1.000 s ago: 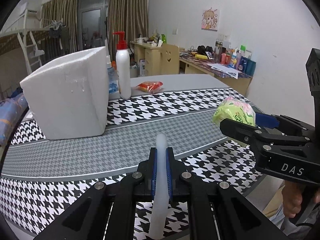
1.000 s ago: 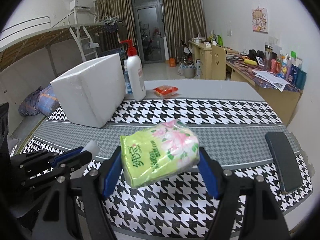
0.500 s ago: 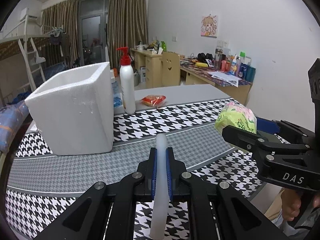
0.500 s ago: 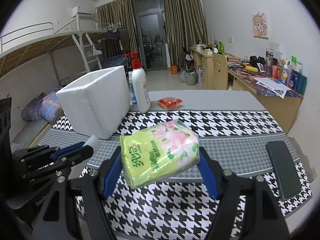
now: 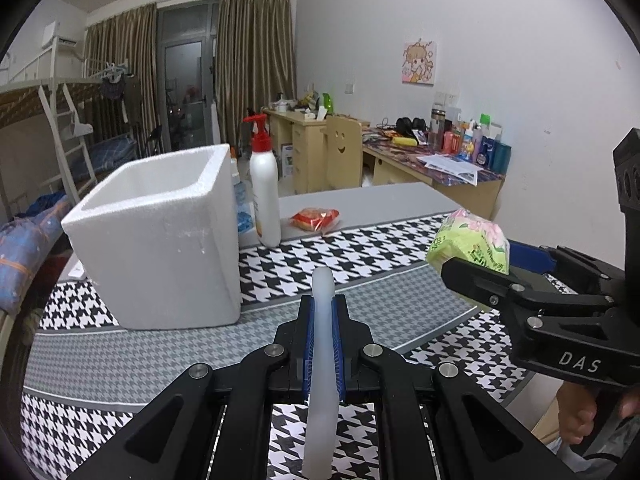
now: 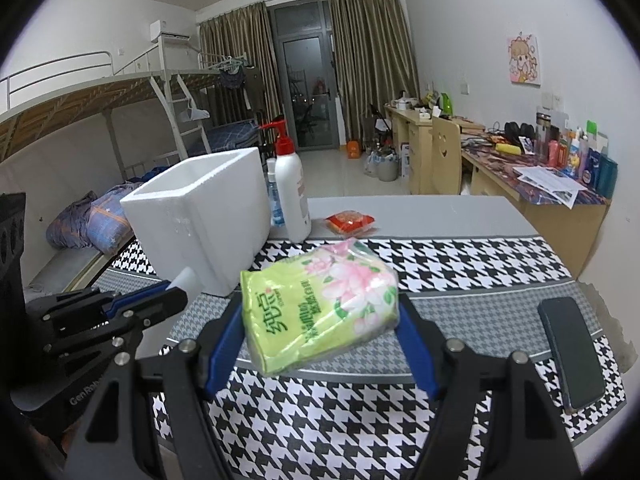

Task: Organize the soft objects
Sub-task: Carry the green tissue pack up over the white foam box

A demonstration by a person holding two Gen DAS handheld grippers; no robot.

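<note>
A: Where is the tissue pack (image 6: 320,304)?

B: Clamped between the blue pads of the right tool (image 6: 322,328), lifted clear above the houndstooth cloth (image 6: 440,256); green wrapper with pink flowers, tilted, its printed face toward the camera; from the left wrist view the same pack (image 5: 470,242) shows at the right, above the black finger.

A: And the left tool (image 5: 322,320)?

B: Its fingers are drawn close onto a thin white strip (image 5: 320,360) that stands up between the blue pads and pokes out past the tips; I cannot tell what the strip is; the tool hangs above the near part of the desk (image 5: 360,200).

A: What lies around them?

B: A white foam box (image 5: 160,240), open at the top, stands on the cloth ahead and to the left; from the left wrist view no contents show inside it; just behind it a white pump bottle (image 5: 264,196) with a red head, and a smaller blue-labelled bottle (image 6: 274,196) beside that; a red snack packet (image 5: 316,218) lies flat on the bare grey part of the desk, near the pump bottle; a dark phone (image 6: 570,356) lies on the cloth at the right edge, well apart from the box.
</note>
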